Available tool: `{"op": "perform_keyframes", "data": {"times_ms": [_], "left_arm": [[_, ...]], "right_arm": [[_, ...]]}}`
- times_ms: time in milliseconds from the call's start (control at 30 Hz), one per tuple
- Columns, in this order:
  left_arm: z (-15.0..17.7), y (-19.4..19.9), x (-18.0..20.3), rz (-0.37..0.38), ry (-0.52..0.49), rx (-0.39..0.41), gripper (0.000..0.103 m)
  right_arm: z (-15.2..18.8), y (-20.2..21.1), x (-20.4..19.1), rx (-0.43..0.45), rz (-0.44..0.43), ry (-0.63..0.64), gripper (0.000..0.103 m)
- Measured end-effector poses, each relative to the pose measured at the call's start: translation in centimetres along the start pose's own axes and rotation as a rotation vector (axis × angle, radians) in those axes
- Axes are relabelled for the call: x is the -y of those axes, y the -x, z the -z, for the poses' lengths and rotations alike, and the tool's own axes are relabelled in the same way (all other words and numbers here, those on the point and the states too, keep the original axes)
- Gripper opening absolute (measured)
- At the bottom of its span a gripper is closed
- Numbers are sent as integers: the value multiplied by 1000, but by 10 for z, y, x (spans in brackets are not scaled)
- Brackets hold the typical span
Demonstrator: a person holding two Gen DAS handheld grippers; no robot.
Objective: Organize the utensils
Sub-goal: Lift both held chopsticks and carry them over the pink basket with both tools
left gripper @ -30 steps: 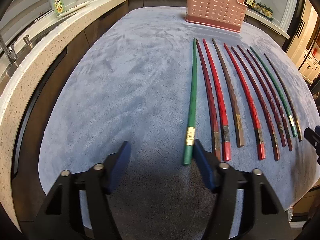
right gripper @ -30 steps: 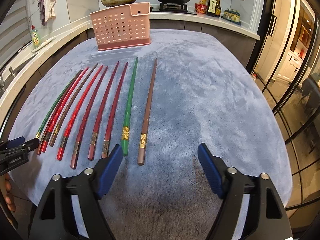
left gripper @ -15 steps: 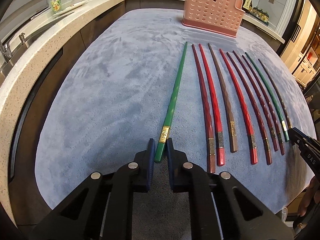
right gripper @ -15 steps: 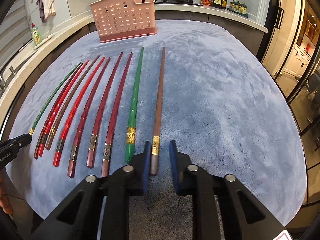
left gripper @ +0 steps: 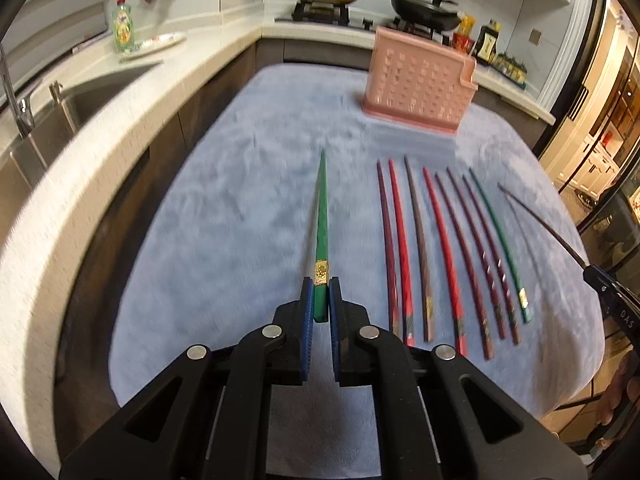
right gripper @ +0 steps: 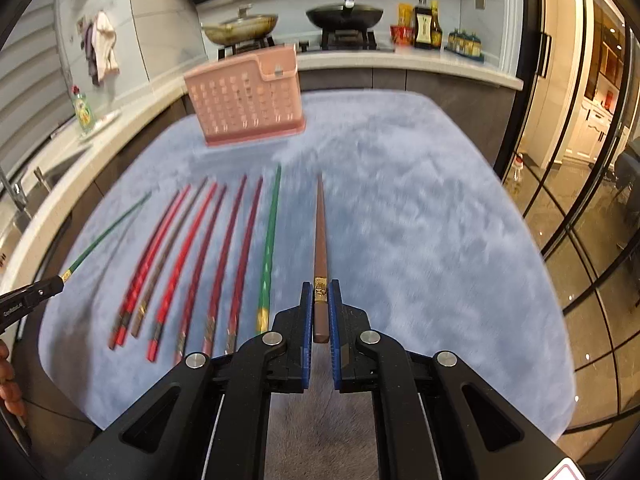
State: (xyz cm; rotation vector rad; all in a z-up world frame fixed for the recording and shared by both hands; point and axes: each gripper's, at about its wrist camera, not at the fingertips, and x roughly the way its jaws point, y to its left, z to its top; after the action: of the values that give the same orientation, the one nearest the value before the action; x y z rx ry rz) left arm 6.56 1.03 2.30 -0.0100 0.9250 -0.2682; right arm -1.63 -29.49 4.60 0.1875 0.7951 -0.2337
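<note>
Left gripper (left gripper: 319,305): clamped tight on butt of green chopstick (left gripper: 321,216), tip raised off the cloth (left gripper: 224,216).
Right gripper (right gripper: 319,308): clamped tight on brown chopstick (right gripper: 320,236), likewise held by the butt.
Remaining chopsticks (right gripper: 192,256): side by side near cloth's front edge.
Pink holder (right gripper: 244,100): upright at far edge, likely destination.

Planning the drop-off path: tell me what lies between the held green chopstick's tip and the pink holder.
Only bare blue cloth lies between the green chopstick and the pink holder, as the left wrist view shows.

Pink rack (left gripper: 416,84) holes motion-blurred; green chopstick (left gripper: 321,240) butt hidden between pads; labels unreadable.
</note>
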Motion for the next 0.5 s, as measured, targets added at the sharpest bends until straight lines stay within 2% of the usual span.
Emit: {"op": "perform_keyframes", "data": {"times_ms": [233,500], "left_arm": [[-60,25,-4,-17,5,124,7],[-137,34,2,-19,5,226,7]], "right_arm": [[-63,24,17,119,-23,-48,7],[-131,26,23,195,-69,-83,7]]}}
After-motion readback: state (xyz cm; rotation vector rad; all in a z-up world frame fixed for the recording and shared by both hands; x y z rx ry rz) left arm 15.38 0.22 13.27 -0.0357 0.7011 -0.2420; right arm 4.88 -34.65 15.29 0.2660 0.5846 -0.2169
